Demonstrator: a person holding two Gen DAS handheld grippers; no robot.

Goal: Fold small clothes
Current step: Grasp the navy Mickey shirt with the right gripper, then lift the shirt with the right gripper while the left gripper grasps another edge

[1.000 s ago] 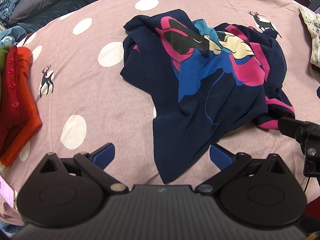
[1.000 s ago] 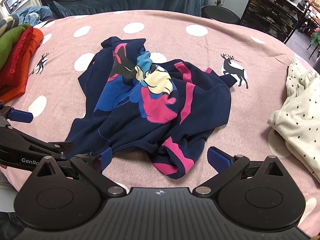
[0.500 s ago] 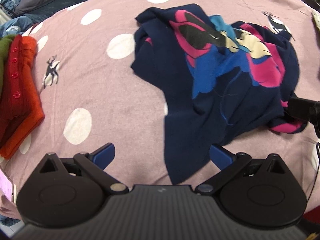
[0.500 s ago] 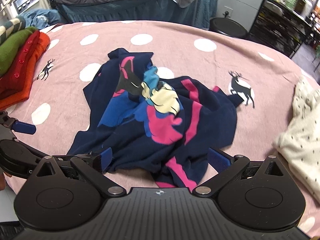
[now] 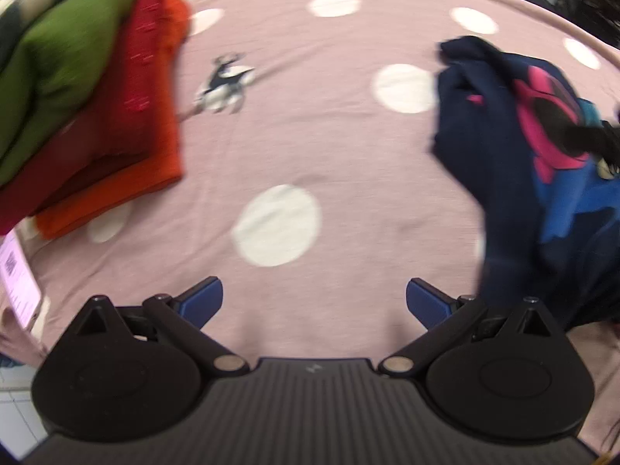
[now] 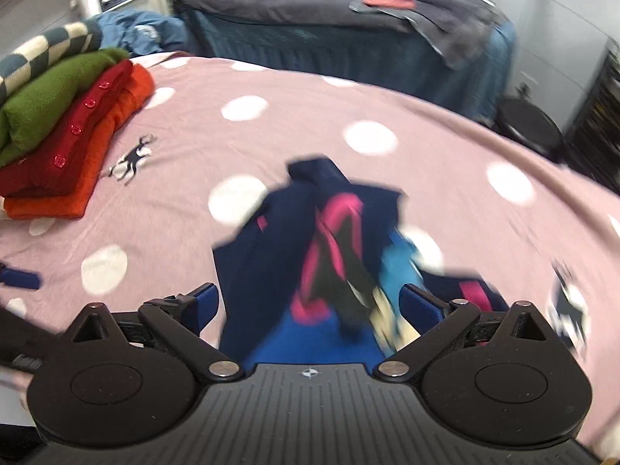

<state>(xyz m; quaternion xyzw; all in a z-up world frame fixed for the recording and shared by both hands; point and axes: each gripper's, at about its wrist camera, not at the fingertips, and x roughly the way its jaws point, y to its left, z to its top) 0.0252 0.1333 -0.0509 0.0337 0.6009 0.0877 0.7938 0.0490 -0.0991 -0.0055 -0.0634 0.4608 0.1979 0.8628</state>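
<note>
A crumpled navy garment [image 5: 503, 162] with pink, blue and cream patches lies on the pink spotted cloth [image 5: 310, 124]. In the left wrist view it sits at the right edge, beside the right finger of my open left gripper [image 5: 314, 302], which has only bare cloth between its fingers. In the right wrist view the same navy garment [image 6: 310, 240] lies between and ahead of the fingers of my right gripper [image 6: 310, 306], which stands open over it. Both views are blurred by motion.
A pile of folded clothes [image 6: 66, 128], orange, red, green and checked, stands at the left of the cloth. A phone [image 5: 15, 275] lies at the near left edge. Behind the table are a bed [image 6: 348, 27] and a dark stool [image 6: 531, 124].
The left gripper has swung left, so the garment now lies at its right edge and the folded pile is nearer. The right gripper has moved forward over the garment. Both stay open.
</note>
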